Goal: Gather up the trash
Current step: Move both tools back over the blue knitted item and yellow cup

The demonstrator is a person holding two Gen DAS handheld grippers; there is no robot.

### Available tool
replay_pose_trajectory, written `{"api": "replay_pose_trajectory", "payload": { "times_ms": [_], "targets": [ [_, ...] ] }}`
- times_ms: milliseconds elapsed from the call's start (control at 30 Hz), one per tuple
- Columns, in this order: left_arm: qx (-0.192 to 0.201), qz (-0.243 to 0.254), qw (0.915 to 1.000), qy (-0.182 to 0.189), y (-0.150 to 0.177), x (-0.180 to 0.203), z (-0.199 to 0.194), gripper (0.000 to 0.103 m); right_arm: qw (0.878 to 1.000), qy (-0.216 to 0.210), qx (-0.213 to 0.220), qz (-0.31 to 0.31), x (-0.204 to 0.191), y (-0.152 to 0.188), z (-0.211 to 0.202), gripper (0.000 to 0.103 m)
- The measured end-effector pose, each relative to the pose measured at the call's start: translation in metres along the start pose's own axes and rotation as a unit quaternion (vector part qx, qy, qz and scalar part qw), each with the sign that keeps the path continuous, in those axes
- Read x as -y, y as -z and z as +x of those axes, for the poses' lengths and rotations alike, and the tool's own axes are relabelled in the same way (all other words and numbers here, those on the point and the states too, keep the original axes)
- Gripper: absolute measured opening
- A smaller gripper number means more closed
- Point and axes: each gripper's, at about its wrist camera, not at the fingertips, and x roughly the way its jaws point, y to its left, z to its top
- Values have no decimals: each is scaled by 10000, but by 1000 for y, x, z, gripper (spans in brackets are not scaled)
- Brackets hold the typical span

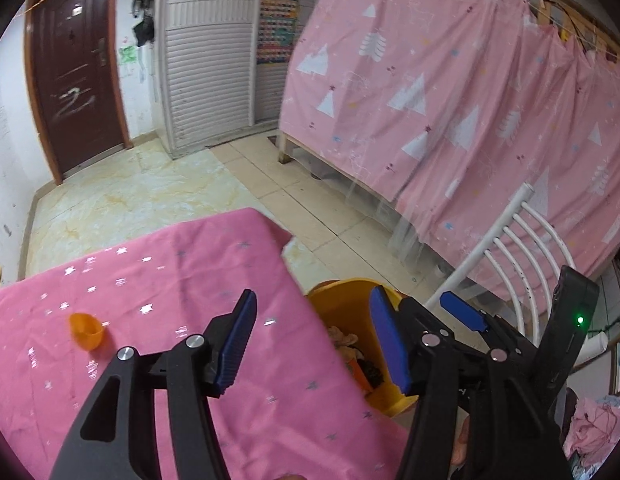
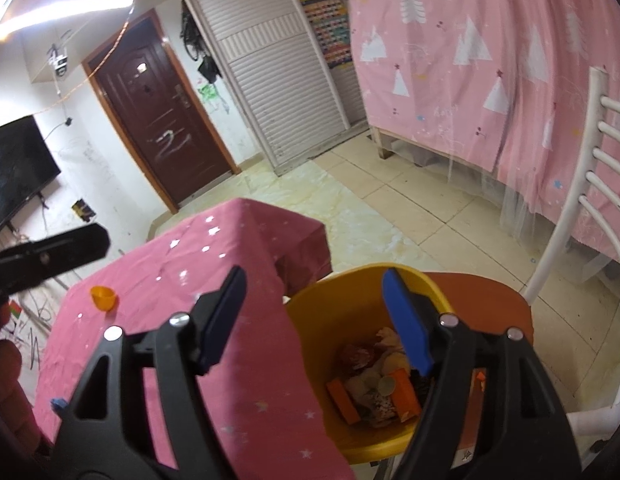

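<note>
Cup [image 2: 104, 298], orange, lies tipped on the pink cloth [image 2: 246, 380], mouth facing right; both tools released, empty.

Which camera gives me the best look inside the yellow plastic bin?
The right wrist view: it looks down into the yellow plastic bin, showing the orange scraps and paper on its bottom. In the left wrist view the bin is mostly hidden behind the left gripper's blue pad and the table edge; only a sliver of its contents shows.

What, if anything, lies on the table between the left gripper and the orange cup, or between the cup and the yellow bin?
Nothing visible. Only bare pink cloth lies between the open left gripper and the orange cup. From the cup to the yellow bin beside the table, the cloth is also bare.
</note>
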Motion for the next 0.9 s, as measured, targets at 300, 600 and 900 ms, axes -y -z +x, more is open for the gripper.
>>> {"api": "replay_pose_trajectory", "payload": {
  "times_ms": [300,600,900],
  "targets": [
    [136,-360,9985,-401,16,-62,-37,56,9985,-360,-247,-335,-46,12,12,72],
    [191,-655,9948,-761,33,-118,-61,57,9952,-544,-395,-708,-96,16,22,73],
    [99,-967,9886,-1148,66,-181,-85,59,9880,-721,-578,-1234,-153,26,31,77]
  ]
}}
